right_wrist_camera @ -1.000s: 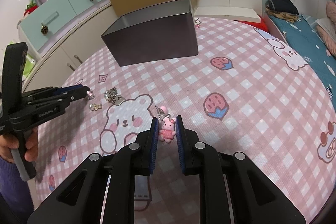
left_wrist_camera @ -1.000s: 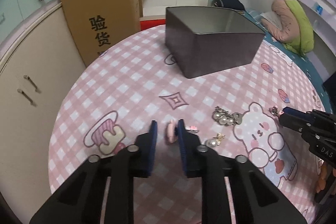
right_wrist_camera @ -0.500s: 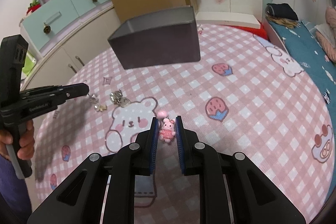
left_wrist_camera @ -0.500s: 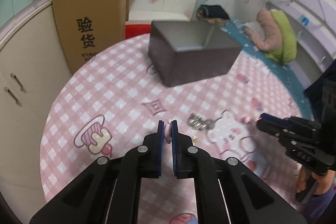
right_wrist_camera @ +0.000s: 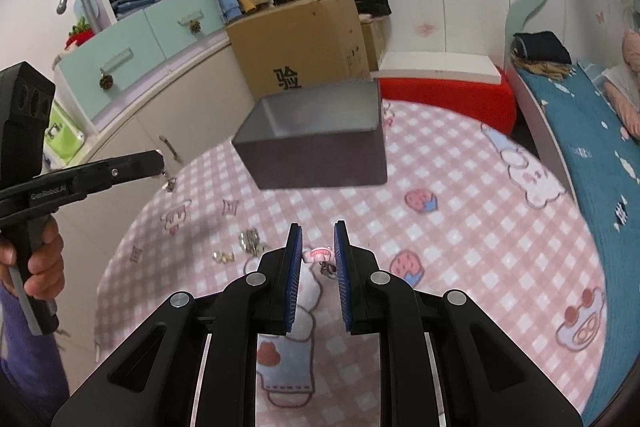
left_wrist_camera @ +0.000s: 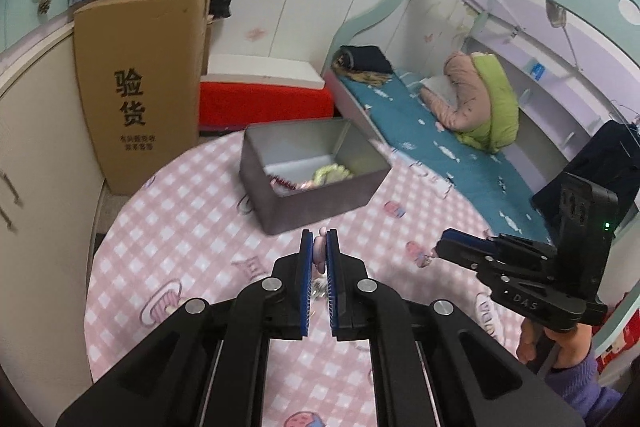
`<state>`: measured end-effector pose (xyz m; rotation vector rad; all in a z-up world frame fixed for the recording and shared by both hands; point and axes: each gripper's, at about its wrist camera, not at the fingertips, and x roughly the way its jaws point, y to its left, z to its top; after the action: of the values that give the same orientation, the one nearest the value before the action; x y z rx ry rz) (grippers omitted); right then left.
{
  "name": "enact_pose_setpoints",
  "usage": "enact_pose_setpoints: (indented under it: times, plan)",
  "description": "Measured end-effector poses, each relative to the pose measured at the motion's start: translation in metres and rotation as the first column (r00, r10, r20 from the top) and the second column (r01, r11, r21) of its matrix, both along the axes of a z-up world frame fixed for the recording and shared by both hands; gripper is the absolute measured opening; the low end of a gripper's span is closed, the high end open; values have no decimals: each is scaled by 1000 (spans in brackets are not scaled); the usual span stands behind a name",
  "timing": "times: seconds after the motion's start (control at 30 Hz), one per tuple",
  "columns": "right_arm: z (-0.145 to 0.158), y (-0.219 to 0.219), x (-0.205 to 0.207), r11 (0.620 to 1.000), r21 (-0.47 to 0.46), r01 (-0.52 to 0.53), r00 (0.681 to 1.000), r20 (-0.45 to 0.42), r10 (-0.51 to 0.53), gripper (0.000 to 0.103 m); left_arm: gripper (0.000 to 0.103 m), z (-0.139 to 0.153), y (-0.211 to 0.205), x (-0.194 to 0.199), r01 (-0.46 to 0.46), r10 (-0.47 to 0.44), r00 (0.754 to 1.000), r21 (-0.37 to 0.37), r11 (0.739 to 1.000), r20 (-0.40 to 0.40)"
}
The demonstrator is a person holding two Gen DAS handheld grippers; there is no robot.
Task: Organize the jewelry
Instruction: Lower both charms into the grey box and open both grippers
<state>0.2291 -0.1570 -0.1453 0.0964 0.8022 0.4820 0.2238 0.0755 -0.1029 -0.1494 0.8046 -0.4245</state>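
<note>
Both grippers hang above the pink checked table: the left gripper pinches a pink charm, the right gripper a pink bunny charm. Each should clear the gray tin rim before letting go.

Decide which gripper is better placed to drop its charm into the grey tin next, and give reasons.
Left, probably. The left gripper grips a pink charm near the grey tin; the right gripper, holding a pink bunny charm, is farther back.

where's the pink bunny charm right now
In the right wrist view the pink bunny charm is pinched between the blue pads of the right gripper, above the pink checked tablecloth, short of the grey tin box.
</note>
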Motion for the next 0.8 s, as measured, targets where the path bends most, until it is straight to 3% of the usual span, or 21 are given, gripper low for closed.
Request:
enact_pose_setpoints:
  times: [0.27, 0.47, 0.8]
  plan:
    - [35, 1, 33, 1000, 11, 0, 999, 44, 0, 17, 5, 22, -28, 38, 32, -33, 999, 49, 998, 23]
    - [52, 15, 70, 1000, 10, -8, 998, 56, 8, 17, 5, 16, -39, 80, 36, -35, 999, 50, 998, -24]
    - [25, 51, 126, 999, -28, -32, 999, -27, 31, 17, 5, -28, -40, 123, 18, -7, 991, 78, 997, -137]
